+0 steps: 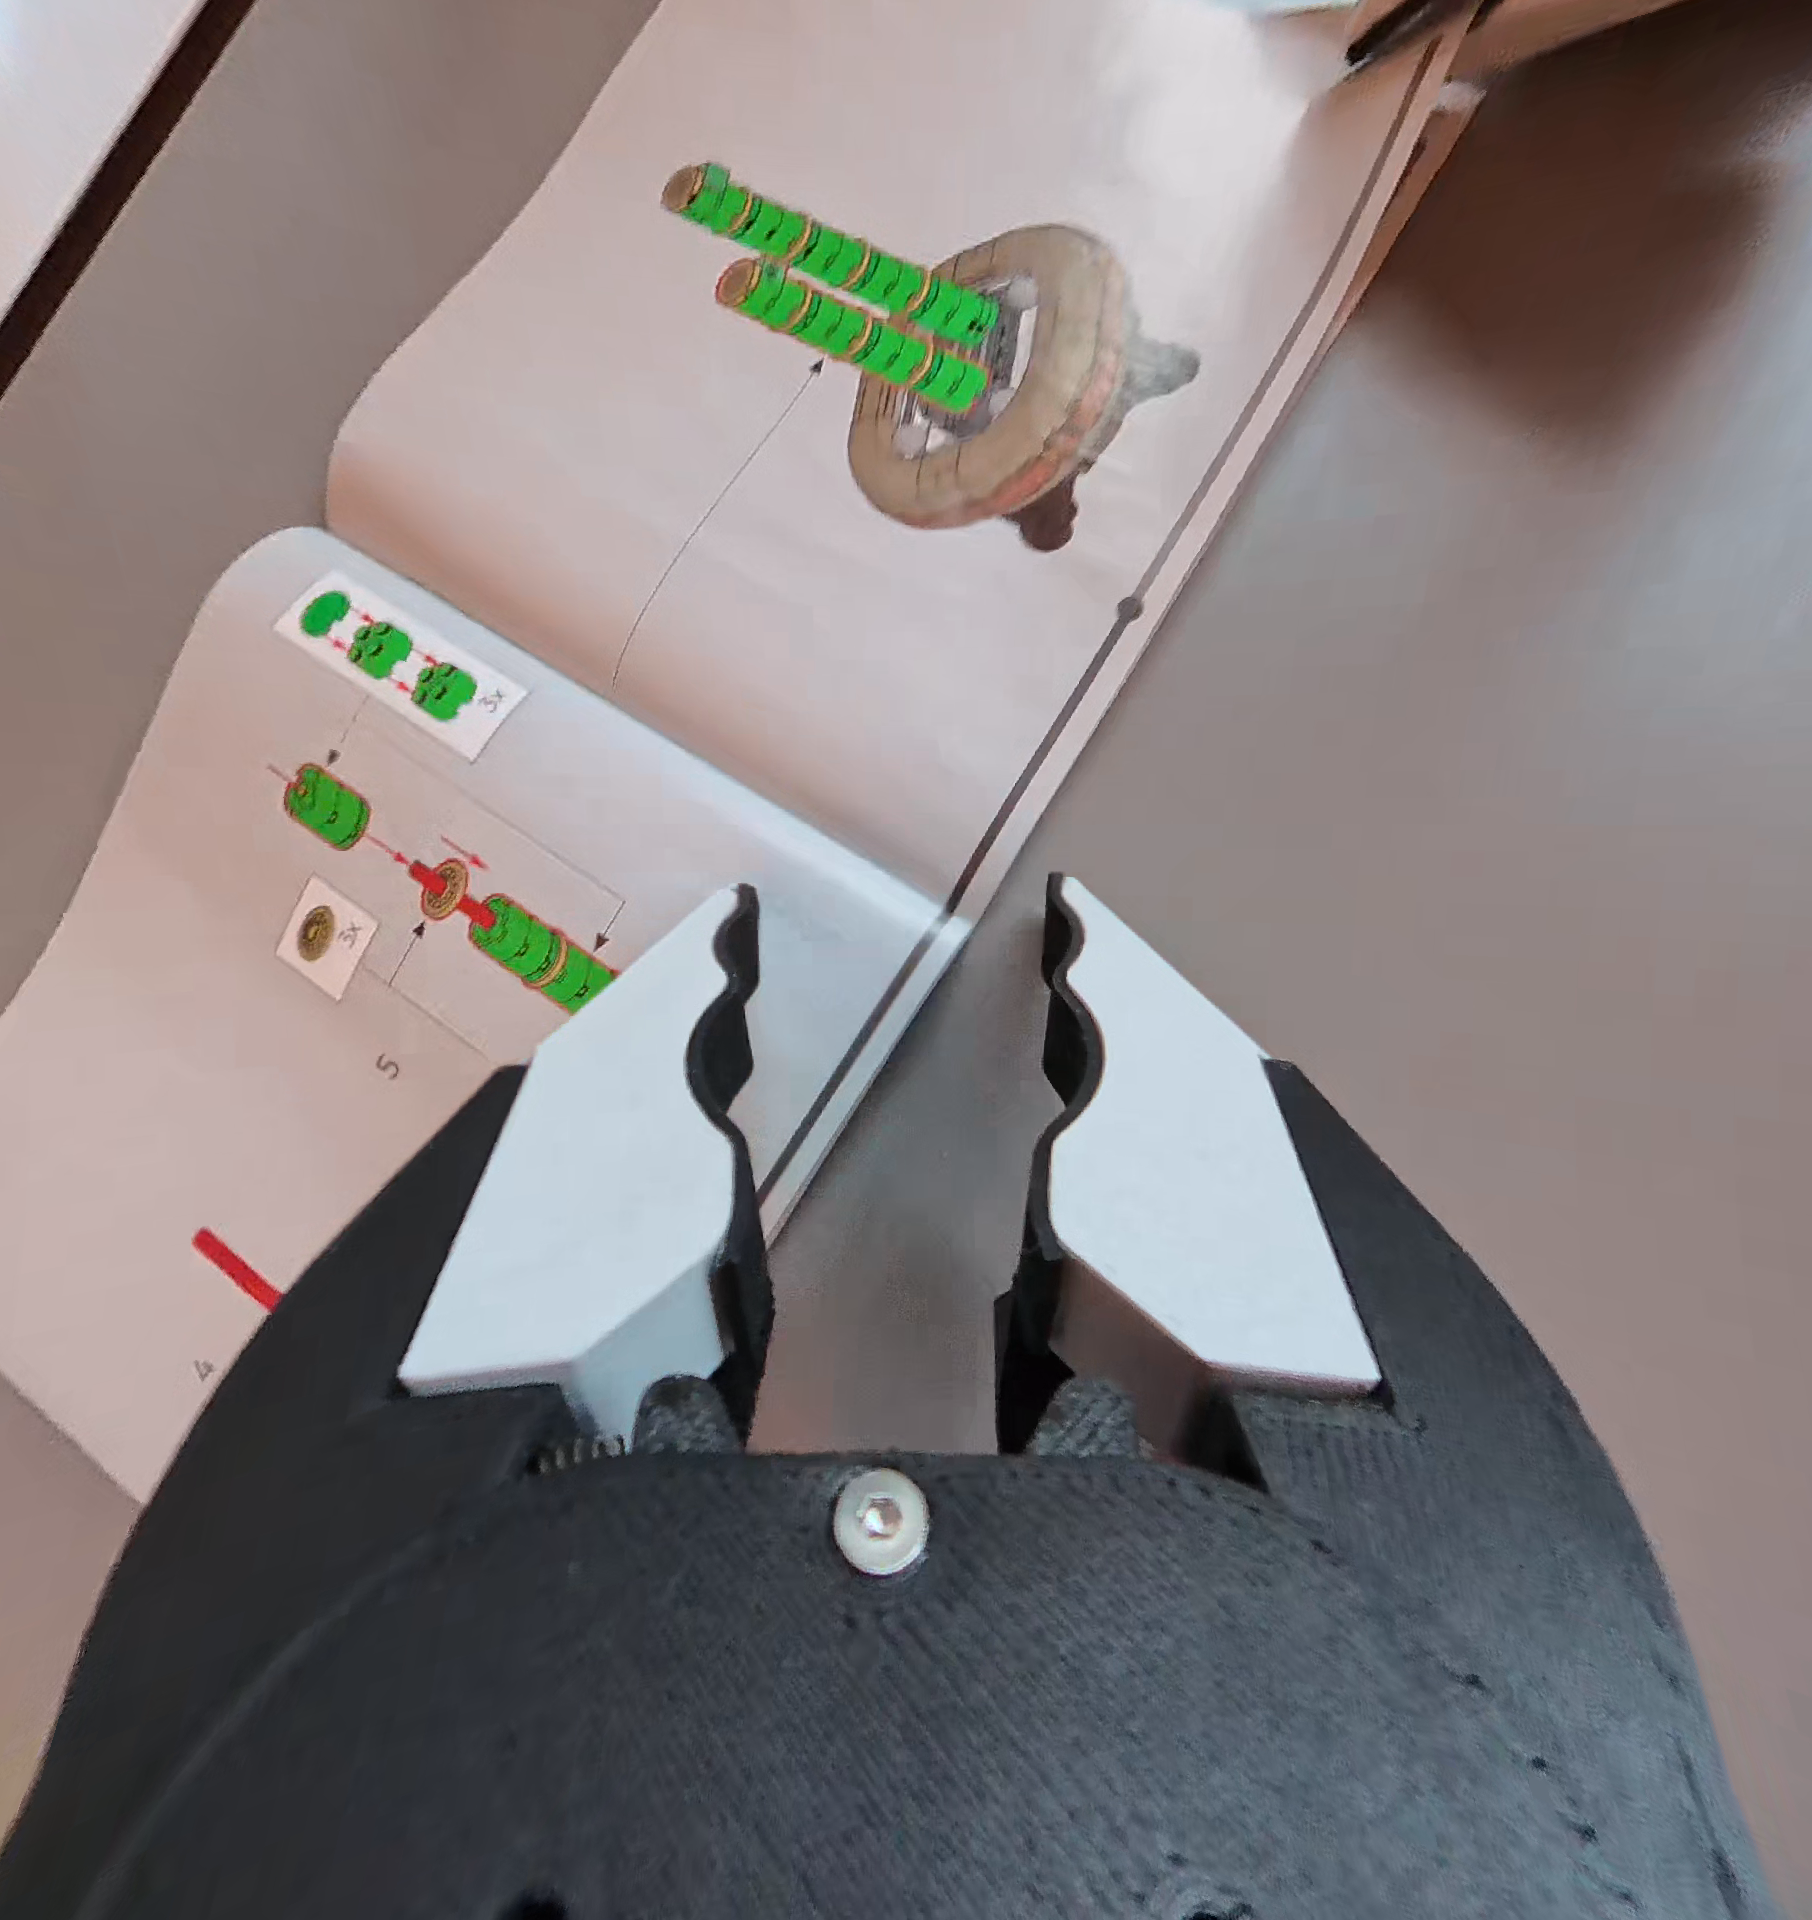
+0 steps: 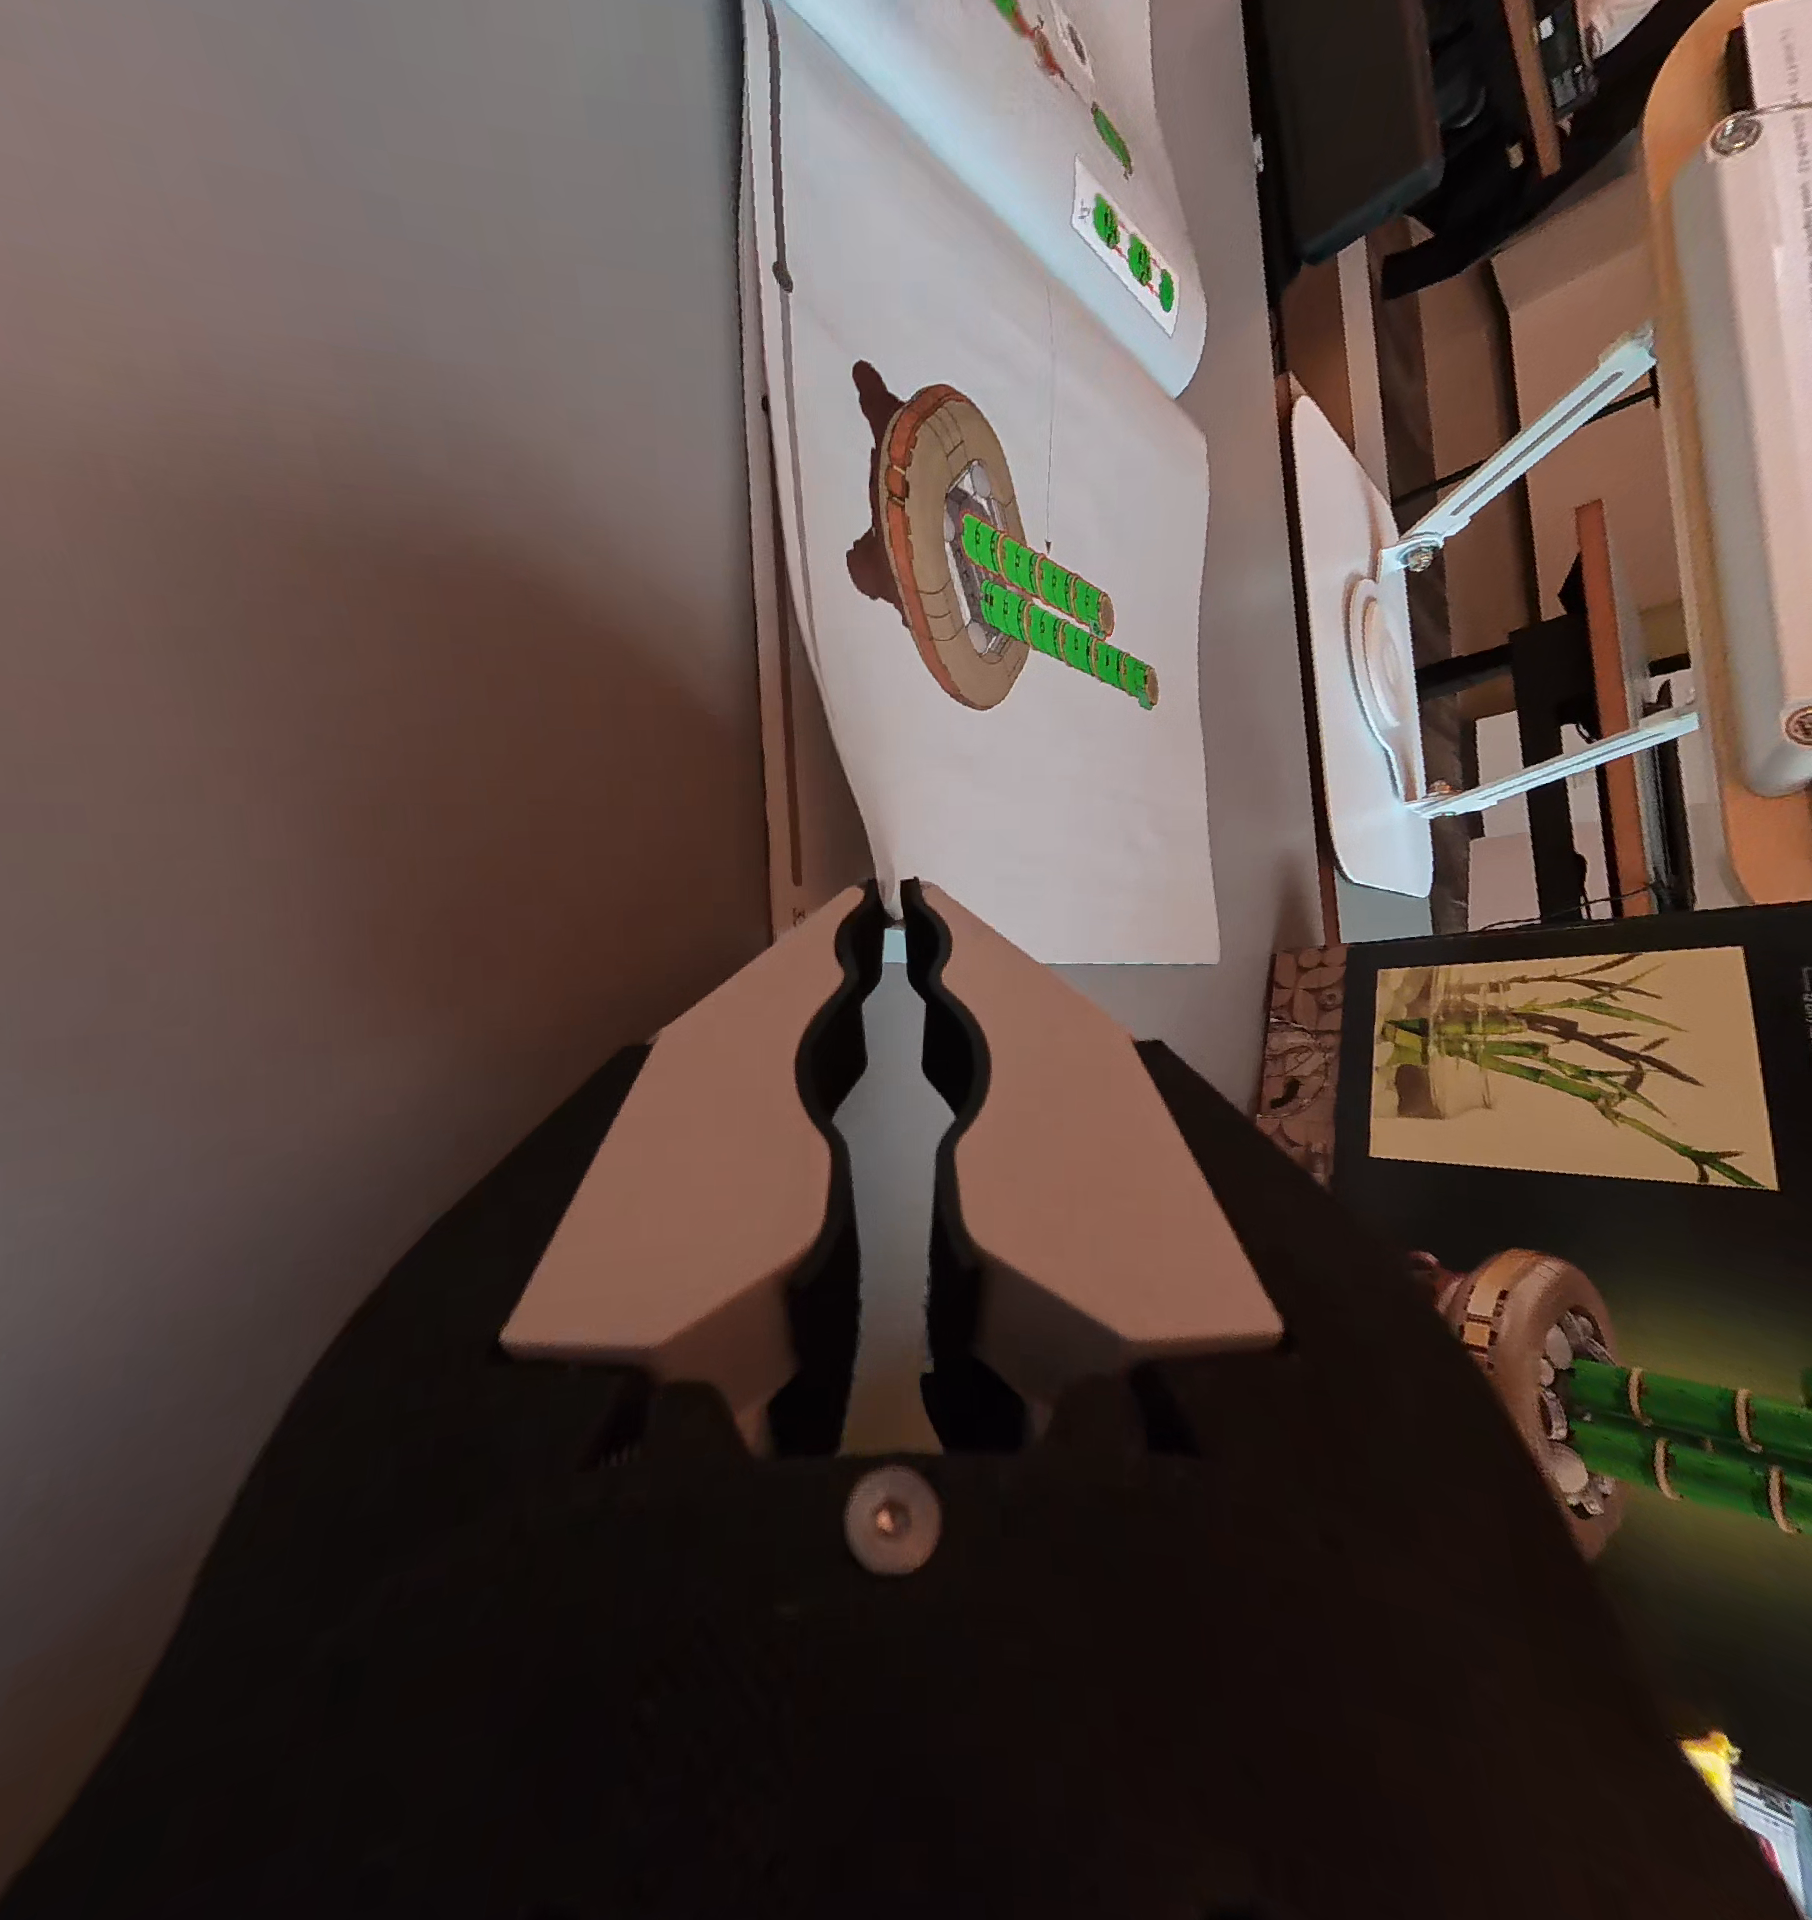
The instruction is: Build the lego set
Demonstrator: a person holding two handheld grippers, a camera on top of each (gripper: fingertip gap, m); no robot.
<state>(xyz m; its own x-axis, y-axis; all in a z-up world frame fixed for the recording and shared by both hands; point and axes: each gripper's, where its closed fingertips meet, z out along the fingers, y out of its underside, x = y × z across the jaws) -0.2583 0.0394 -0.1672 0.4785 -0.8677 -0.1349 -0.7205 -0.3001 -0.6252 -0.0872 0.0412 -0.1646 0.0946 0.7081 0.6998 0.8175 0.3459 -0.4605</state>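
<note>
Hovering over the brown table (image 1: 1504,727), the left gripper (image 1: 902,914) has its fingers well apart with nothing between them. An open booklet (image 1: 673,520) lies just beyond and to the left, showing green stalks in a round base.

From the right wrist view, the right gripper (image 2: 889,902) pinches the near corner of a booklet page (image 2: 1037,810), fingers together on it. The black lego box (image 2: 1608,1299) lies at right, near a white lamp (image 2: 1504,520).

One open instruction booklet (image 1: 673,499), one black lego box (image 2: 1567,1247), one white lamp (image 2: 1504,468), and two claws.
</note>
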